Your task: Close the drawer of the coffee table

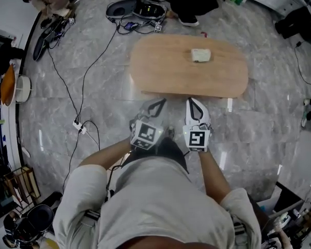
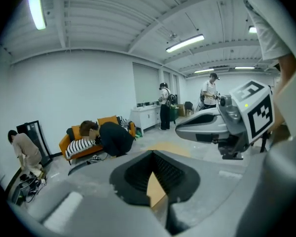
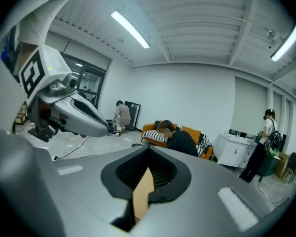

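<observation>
- left hand-held gripper [image 1: 156,106]: jaws pressed together, pinching nothing. In the left gripper view only a thin wood-coloured wedge shows through the slit between them.
- right hand-held gripper [image 1: 196,104]: same state, jaws pressed together, nothing between them.
- The 2 sit side by side, near each other but apart, held in front of the person's chest with tips toward 12 o'clock.
- coffee table [image 1: 166,69]: at 12 o'clock of both tips in the head view, with a rounded wooden tabletop. Its near edge lies just past the tips in that view, and I can't tell if there is any contact.
- drawer: under the tabletop and not visible from above, so I can't tell its position or what it holds.
- 1 small pale object [image 1: 200,55] lies on the tabletop, toward 1 o'clock from its centre. It is too small to identify.
- floor [image 1: 259,128]: grey marble. Black cables run across it at 9 to 11 o'clock of the table, and a white power strip [image 1: 79,126] lies at 9 o'clock of the left hand-held gripper.
- Both gripper views show an orange sofa [image 2: 79,135] with a striped cushion, and a person in black [image 2: 113,138] bent over beside it.
- white cabinet [image 2: 147,115]: at 2 o'clock of the sofa in the left gripper view. Its front faces the room and its contents are not visible.
- 2 people stand beyond the cabinet.
</observation>
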### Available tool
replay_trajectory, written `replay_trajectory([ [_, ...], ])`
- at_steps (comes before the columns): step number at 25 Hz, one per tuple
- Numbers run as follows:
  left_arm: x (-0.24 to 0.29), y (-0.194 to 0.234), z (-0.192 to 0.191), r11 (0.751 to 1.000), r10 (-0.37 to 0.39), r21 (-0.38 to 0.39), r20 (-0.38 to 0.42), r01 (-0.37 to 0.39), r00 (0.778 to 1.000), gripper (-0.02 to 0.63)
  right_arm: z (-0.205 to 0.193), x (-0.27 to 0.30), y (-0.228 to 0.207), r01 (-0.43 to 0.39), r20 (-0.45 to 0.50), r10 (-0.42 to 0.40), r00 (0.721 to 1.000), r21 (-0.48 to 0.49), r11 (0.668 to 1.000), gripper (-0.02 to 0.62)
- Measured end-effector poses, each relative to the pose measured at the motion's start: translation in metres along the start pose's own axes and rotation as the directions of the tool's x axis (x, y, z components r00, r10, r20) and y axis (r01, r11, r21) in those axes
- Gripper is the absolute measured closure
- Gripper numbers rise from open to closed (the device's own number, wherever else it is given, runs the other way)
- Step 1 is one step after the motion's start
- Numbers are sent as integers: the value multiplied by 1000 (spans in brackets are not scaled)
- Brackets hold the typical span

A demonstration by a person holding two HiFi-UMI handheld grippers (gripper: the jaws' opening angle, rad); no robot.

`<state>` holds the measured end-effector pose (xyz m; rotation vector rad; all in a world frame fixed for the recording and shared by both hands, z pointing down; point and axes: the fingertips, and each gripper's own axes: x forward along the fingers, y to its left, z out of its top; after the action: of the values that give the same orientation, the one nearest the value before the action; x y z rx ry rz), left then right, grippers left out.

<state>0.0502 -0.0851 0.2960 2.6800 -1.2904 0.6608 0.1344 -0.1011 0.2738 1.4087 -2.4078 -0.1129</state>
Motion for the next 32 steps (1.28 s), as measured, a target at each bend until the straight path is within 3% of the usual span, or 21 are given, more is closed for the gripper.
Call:
replay_trajectory([
  [5, -57, 27, 57, 997, 75, 13, 150, -78, 986, 584, 68, -20, 16, 22, 105, -27, 994, 42, 999, 589],
  [10, -95, 32, 78, 992, 127, -15, 255, -127, 958, 584, 116, -32, 38, 5, 174, -21, 985, 91, 996, 589],
  [13, -106, 37, 77, 993, 108, 24, 278, -119, 954, 584, 128, -31, 55, 8, 182, -19, 983, 64, 998, 589],
  [18, -122, 50, 84, 989, 134, 12, 321, -146, 938, 584, 139, -30, 76, -8, 186, 4, 982, 22, 1000, 589],
  [23, -127, 54, 84, 989, 130, 26, 326, -146, 937, 584, 142, -28, 84, 9, 163, 0, 987, -58, 998, 589],
  [32, -130, 66, 85, 987, 154, 0, 327, -163, 932, 584, 150, -23, 87, 9, 158, 5, 987, -93, 996, 589],
])
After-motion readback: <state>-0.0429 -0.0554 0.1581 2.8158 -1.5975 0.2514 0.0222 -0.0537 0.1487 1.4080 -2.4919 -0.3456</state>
